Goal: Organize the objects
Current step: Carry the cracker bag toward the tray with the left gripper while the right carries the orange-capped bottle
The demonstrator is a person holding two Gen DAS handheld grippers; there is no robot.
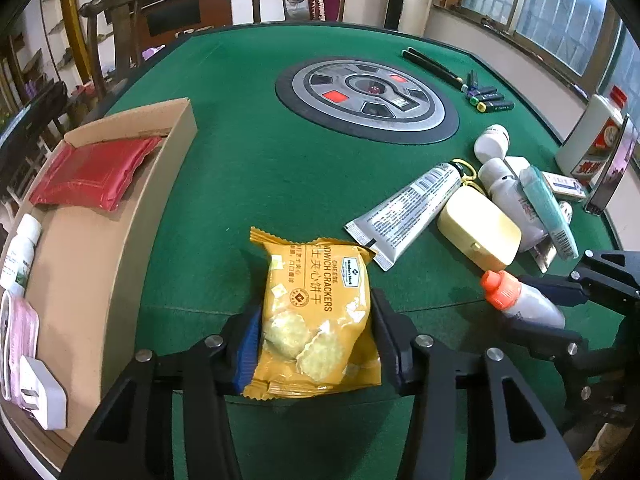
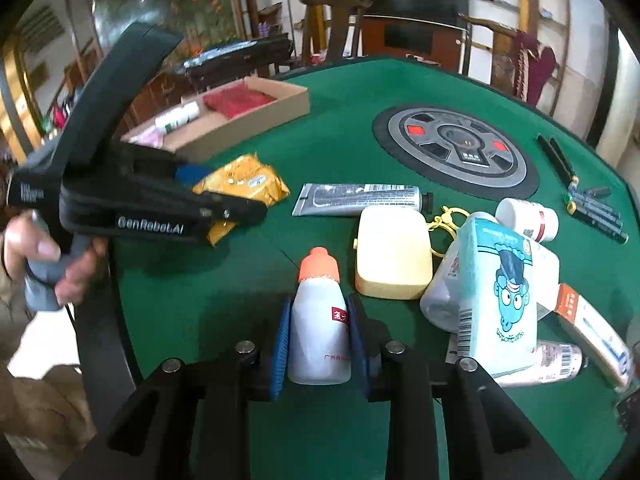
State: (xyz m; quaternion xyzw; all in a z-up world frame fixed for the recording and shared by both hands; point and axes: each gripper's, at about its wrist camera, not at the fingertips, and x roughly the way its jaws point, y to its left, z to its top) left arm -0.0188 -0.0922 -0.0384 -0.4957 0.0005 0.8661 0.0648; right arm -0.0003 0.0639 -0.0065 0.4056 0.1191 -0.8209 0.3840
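Four items in cardboard box (image 1: 120,264), red packet (image 1: 94,172), white bottle (image 1: 20,256)

Right gripper (image 2: 320,344) clamped on bottle (image 2: 319,332)

Landmark yellow case (image 2: 394,256): bottle just left of it, tube (image 2: 360,199) behind, left gripper (image 2: 224,200) gripping cracker packet (image 2: 244,182) far left.

We lose the cardboard box (image 1: 120,248) at the left wrist view's left edge. The white bottle's (image 2: 320,336) base sits behind the gripper frame. The pens (image 2: 592,204) are too small to read, possibly markers.
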